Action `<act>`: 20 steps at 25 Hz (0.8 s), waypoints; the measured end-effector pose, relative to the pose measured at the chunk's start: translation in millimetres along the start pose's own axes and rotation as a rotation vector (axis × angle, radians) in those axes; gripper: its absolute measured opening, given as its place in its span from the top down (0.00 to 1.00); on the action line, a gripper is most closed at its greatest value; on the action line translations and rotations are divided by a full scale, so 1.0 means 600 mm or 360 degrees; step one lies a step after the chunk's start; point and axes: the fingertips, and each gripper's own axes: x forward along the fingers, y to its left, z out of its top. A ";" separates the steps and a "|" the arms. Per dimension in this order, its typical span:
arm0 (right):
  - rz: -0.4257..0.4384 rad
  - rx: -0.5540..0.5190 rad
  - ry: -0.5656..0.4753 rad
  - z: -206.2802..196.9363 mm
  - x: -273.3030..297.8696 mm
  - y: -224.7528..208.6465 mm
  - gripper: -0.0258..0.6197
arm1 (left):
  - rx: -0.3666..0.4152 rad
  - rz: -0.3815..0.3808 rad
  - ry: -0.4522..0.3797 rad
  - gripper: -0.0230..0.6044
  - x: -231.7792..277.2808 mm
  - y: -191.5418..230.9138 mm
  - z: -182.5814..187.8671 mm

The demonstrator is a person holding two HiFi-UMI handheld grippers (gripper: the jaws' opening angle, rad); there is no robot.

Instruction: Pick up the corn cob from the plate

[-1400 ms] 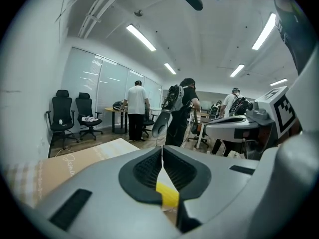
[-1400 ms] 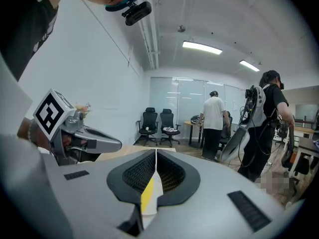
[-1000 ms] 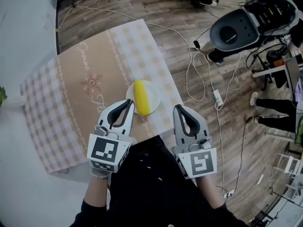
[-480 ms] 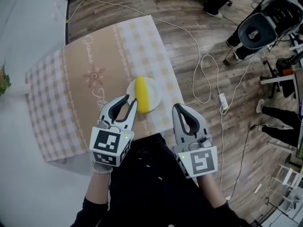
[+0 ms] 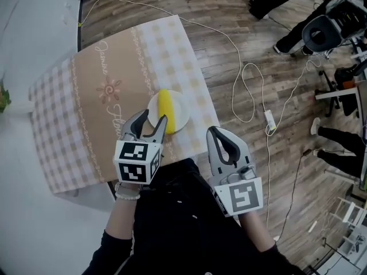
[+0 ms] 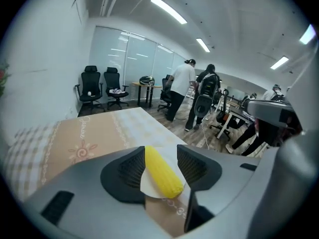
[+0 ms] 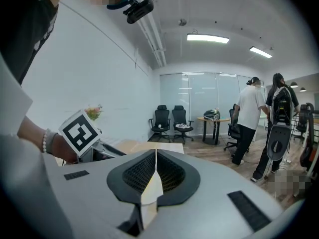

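Corn cob (image 6: 162,173) lies between the left gripper's (image 5: 152,119) jaws, which are opening. It runs slantwise away from them, its far end close to the left pad, and neither pad presses on it. The cob rests on a white plate (image 5: 180,112), and the jaws come in over the plate's near edge. The right gripper (image 5: 215,130) has its jaws closed together on nothing and hangs beside the table's near corner, well apart from the plate. The plate stands near that corner on a table (image 5: 97,67) under a beige checked cloth. Around it is wood floor (image 5: 229,27) with a white cable (image 5: 241,90), office chairs (image 6: 102,86) and standing people (image 6: 182,88).
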 end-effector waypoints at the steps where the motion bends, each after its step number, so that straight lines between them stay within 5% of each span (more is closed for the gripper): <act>1: -0.0001 0.0002 -0.0002 -0.002 -0.002 -0.001 0.89 | -0.0012 0.0032 0.0016 0.65 0.005 0.004 -0.004; 20: 0.0015 0.0028 0.0098 -0.037 -0.024 -0.020 0.89 | -0.0121 0.0148 0.0279 0.55 0.121 0.005 -0.067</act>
